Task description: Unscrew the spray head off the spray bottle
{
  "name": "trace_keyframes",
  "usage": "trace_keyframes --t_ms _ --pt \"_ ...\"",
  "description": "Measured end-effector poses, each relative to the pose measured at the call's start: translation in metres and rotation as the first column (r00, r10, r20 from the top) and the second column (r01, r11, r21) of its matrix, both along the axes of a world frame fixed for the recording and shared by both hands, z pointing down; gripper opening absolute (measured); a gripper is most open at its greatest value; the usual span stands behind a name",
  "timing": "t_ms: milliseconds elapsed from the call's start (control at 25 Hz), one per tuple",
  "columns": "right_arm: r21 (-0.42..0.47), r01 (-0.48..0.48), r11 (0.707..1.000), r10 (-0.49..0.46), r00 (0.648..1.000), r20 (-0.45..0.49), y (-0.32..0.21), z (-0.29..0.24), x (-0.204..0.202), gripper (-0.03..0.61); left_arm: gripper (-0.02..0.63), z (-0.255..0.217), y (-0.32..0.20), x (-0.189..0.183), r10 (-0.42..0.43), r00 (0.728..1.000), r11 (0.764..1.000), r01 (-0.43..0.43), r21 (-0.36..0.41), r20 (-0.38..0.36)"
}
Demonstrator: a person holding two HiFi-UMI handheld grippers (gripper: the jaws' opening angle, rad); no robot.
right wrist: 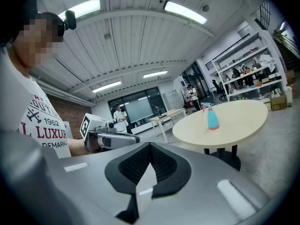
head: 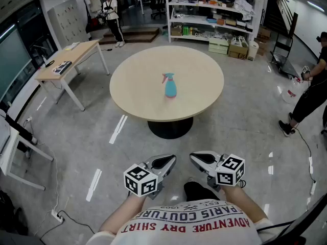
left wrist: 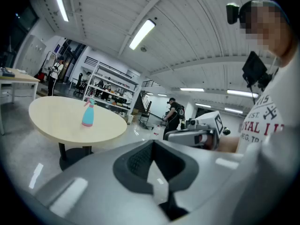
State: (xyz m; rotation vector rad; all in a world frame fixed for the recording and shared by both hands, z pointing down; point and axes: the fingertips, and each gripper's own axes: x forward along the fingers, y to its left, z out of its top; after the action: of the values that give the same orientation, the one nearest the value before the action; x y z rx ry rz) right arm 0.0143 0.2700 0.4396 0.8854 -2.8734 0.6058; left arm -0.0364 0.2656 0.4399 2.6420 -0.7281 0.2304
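A light blue spray bottle [head: 170, 87] with a pink spray head stands upright near the middle of the round beige table [head: 138, 93]. It shows small in the left gripper view [left wrist: 87, 115] and in the right gripper view [right wrist: 213, 118]. My left gripper [head: 169, 162] and right gripper [head: 197, 158] are held close to my body, far short of the table, tips turned toward each other. Both are shut with nothing between the jaws. From each gripper view the other gripper is visible: the right gripper [left wrist: 174, 136], the left gripper [right wrist: 133, 140].
A wooden desk [head: 71, 57] stands at the left, shelves [head: 214, 14] with boxes at the back. One person [head: 111, 14] stands far off and another [head: 314, 93] at the right edge. Grey floor lies between me and the table.
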Motion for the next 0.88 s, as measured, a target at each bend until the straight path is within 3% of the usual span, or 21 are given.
trace_keyframes --t_ms 320,480,600,680,880 --pt "-0.020 0.030 0.999 -0.030 0.999 0.028 -0.179 0.018 0.050 0.002 0.000 0.024 -0.172 0.049 -0.033 0.999 0.999 0.034 -0.029 0.013" --pt "-0.028 0.080 0.996 -0.080 0.997 0.010 -0.262 0.021 0.062 0.002 0.000 0.019 -0.254 0.076 -0.035 0.999 0.999 0.035 0.002 0.026" --pt "-0.017 0.111 0.994 -0.112 0.994 -0.003 -0.310 0.009 0.068 0.002 0.000 0.002 -0.294 0.091 -0.019 0.999 0.998 0.016 0.063 0.048" --pt "-0.003 0.128 0.992 -0.128 0.992 0.000 -0.336 0.001 0.069 0.002 0.001 -0.010 -0.314 0.094 -0.014 1.000 0.997 0.012 0.075 0.023" --pt "0.005 0.147 0.989 -0.147 0.989 -0.001 -0.388 0.006 0.064 0.002 0.002 0.008 -0.358 0.073 -0.074 0.996 0.994 0.070 0.084 0.046"
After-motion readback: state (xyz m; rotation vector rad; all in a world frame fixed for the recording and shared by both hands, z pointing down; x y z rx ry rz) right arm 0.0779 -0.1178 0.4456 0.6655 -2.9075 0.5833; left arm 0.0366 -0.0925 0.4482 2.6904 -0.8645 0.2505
